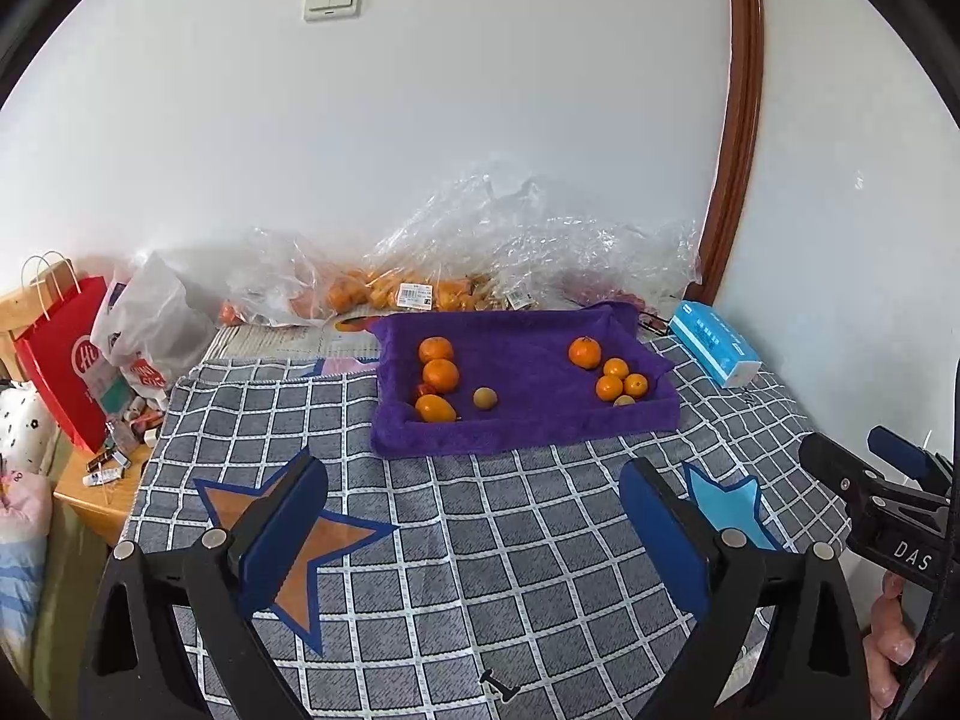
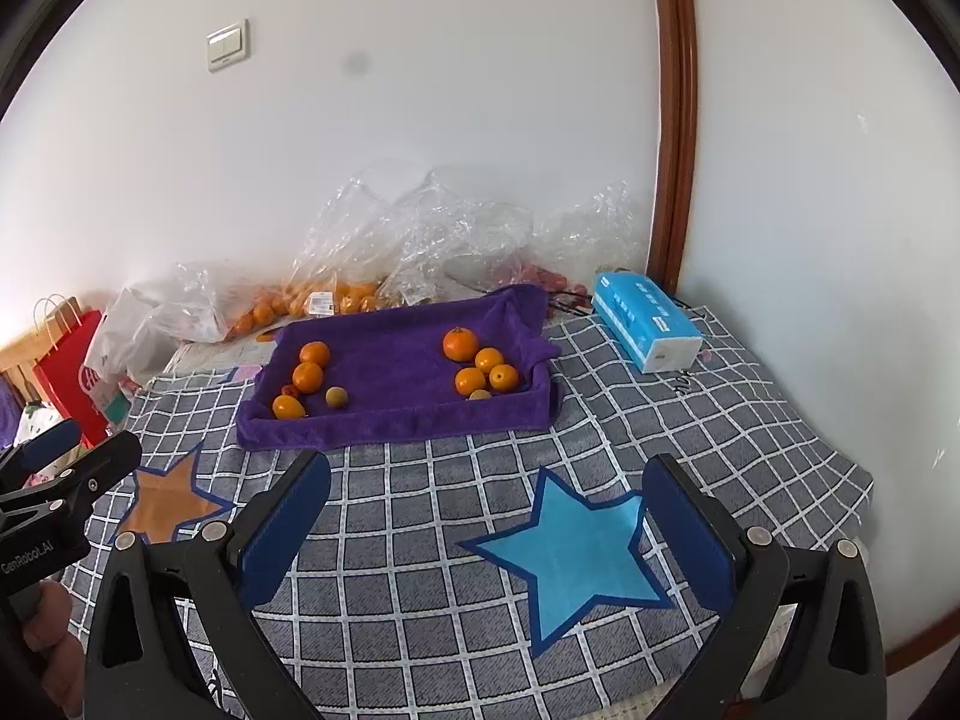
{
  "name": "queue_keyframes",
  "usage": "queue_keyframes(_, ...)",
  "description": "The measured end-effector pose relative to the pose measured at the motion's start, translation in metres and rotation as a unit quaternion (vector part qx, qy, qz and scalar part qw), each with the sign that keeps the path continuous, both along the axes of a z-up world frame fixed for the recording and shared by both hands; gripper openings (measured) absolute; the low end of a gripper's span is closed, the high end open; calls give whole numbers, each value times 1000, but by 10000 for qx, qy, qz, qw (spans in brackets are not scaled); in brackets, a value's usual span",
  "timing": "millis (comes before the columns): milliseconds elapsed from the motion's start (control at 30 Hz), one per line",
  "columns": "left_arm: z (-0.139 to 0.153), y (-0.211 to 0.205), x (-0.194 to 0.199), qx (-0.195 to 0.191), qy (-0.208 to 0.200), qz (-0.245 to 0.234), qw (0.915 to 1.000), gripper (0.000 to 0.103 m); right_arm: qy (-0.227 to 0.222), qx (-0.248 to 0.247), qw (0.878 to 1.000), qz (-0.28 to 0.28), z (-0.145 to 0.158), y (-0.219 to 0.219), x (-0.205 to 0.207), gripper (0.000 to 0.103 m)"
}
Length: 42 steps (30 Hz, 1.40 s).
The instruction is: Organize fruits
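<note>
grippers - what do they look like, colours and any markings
Both are black plastic frames with silver rivets and flat dark blue pads as tongs. The left gripper reads "GenRobot.AI" on its side in the right wrist view; the right gripper shows "DAS" in the left wrist view. No cables visible.

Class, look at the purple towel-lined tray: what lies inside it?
Inside the purple tray, two fruit groups: left group, oranges plus a small greenish-brown fruit; right group, four oranges and another brownish fruit, partly hidden. The towel covers the tray itself.
</note>
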<state>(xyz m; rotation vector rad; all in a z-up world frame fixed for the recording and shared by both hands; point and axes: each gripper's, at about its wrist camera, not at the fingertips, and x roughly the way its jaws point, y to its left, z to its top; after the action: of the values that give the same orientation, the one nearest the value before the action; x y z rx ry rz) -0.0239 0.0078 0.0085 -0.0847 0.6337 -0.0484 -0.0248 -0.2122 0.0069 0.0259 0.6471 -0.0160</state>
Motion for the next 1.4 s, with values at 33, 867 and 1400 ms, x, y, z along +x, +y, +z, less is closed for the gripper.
queue_keyframes(33, 0, 0, -2, -28, -18, -4, 10000, 98, 21, 1, 10000, -20, 0, -1, -2, 102)
queue_keyframes(867, -3, -5, -7, -68, 52, -5, 10000, 98, -74, -48, 9999, -101, 5, -8, -16, 102)
queue_keyframes(1400, -3, -5, -5, -55, 80, 8, 10000, 98, -36, -19, 10000, -84, 0, -11, -17, 102)
